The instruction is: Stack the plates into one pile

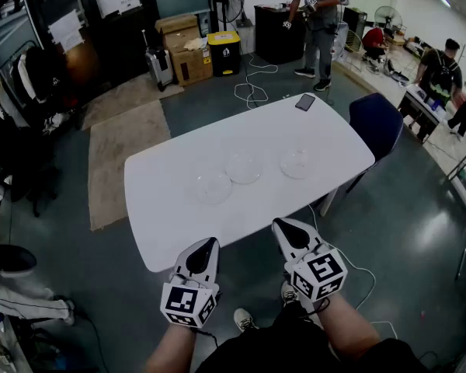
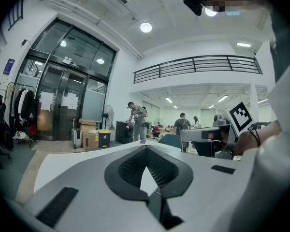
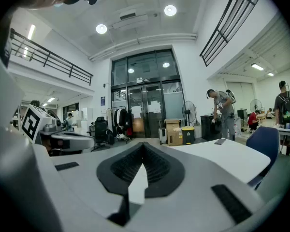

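On a white counter (image 1: 163,200), three clear plates (image 1: 243,167) lie apart in a row

Across the middle of the counter the glass plates sit singly, none stacked: the left plate (image 1: 213,186) is just beside the middle plate (image 1: 243,169), and the right plate (image 1: 295,162) lies a little further off. At the near edge the person's left tool (image 1: 206,247) and right tool (image 1: 283,228) hover side by side. Both have jaws pressed together with nothing between them, and both point roughly level toward the plates, well short of them. A dark phone (image 1: 305,102) lies at the counter's far edge, near a blue chair (image 1: 377,121). Beyond the counter's left end a tan rug (image 1: 124,150) covers part of the grey floor (image 1: 241,111)
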`<state>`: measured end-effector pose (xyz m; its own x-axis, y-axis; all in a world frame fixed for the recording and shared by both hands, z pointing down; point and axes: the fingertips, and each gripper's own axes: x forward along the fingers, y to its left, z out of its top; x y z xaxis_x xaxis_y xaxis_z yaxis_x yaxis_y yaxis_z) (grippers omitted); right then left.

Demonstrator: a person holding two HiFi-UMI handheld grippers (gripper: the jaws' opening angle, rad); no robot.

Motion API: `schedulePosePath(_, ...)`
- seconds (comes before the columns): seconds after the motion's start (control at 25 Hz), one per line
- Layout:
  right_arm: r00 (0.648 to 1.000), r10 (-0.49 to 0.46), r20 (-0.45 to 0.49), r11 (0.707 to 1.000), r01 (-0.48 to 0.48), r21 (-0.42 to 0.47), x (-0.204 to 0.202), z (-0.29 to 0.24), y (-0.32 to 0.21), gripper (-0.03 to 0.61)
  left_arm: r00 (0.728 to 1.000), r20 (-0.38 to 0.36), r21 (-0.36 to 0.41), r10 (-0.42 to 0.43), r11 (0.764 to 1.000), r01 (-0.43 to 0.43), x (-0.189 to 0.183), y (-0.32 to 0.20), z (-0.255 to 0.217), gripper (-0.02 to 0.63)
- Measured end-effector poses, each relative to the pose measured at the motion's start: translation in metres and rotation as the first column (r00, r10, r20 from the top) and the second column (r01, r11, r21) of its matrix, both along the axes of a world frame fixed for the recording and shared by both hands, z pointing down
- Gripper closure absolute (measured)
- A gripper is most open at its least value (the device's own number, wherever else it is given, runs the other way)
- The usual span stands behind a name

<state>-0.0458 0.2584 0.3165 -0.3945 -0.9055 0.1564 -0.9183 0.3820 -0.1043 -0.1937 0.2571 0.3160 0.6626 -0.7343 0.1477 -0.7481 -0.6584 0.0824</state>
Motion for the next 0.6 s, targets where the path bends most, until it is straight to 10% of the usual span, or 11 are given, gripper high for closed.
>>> schedulePosePath(0.6, 0.999, -0.038, 0.028, 0.999, 0.037, 0.032, 0.037, -0.007, -0.021, 0.561, 1.000, -0.002, 0.010, -0.020, 1.000, 0.020, 0.037, -0.013, -0.003, 0.597)
